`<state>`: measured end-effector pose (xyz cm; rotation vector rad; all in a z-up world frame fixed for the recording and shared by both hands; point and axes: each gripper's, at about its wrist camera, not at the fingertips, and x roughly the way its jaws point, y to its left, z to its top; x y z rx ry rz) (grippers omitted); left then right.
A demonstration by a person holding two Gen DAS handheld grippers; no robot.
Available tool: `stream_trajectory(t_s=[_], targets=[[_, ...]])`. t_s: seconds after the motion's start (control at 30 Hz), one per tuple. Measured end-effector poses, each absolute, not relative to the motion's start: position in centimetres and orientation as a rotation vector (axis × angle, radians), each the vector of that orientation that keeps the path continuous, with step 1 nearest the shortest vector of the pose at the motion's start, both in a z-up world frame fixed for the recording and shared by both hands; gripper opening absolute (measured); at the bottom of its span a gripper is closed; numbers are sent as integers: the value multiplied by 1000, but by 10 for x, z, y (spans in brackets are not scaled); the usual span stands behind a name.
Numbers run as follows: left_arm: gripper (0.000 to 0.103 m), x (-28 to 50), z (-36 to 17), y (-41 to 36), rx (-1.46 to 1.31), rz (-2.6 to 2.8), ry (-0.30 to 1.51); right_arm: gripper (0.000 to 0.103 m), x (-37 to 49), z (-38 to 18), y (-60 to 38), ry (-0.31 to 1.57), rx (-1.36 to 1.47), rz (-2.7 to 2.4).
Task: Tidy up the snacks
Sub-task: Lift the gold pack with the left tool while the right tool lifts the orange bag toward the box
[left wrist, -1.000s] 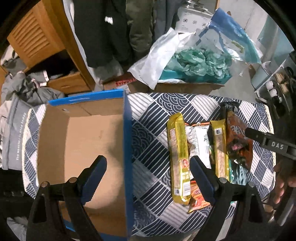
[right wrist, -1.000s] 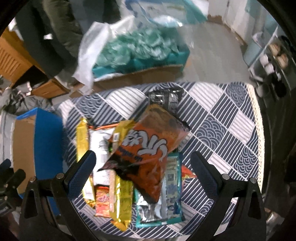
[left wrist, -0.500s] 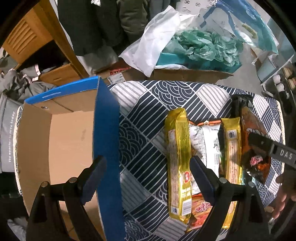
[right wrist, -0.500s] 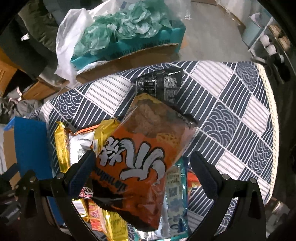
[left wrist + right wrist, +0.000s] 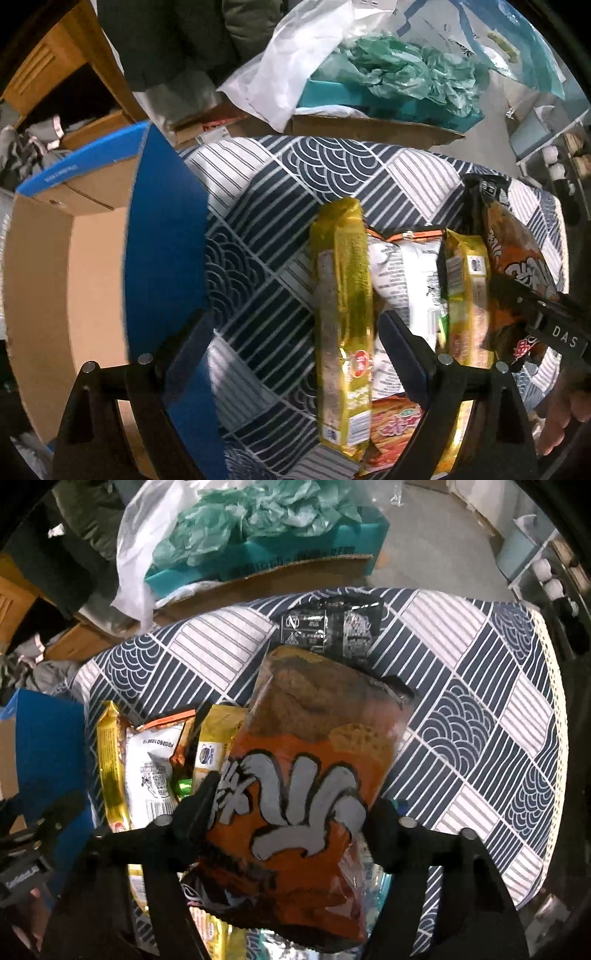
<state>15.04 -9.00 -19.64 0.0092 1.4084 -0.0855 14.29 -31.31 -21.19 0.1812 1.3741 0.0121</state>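
A navy patterned tablecloth [image 5: 476, 716] covered the table. Beyond it sat a teal carton [image 5: 266, 559] stuffed with green plastic bags [image 5: 399, 74], a white bag [image 5: 291, 70] draped beside.

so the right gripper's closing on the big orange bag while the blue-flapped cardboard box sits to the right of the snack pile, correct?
Not quite. The cardboard box sits left of the snack pile, as the left wrist view shows. The rest holds: the right gripper has just been closing, its fingers against the edges of the orange bag.
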Motion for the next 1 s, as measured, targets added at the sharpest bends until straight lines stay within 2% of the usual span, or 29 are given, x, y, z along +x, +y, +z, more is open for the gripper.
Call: stream_trajectory(t_s=[0.07,0.33,0.4,0.47,0.77,0.87,0.93,0.97,1.0], targets=[[93,149,-199,-93,5,-96,1408,61,140,-207,-313,1357,172,23],[92,148,-208,-105,54,-78,1389,61,127,-184,-309,1285,141,67],[84,149,-213,-106,59,-79,1401,61,124,-181,-309,1277,151,78],[80,150,-221,-107,58,-74,1421,61,122,-177,-307,1268,152,84],[77,156,-248,-111,51,-93,1496,61,115,-169,-298,1249,134,124],[67,156,-249,-111,34,-112,1494,61,115,-169,-295,1244,115,132],[56,156,-250,-113,19,-150,1513,61,115,-169,-294,1242,109,136],[46,155,-250,-113,10,-165,1523,61,114,-168,-294,1240,106,138],[40,154,-251,-114,-5,-180,1532,61,114,-168,-293,1238,104,140]])
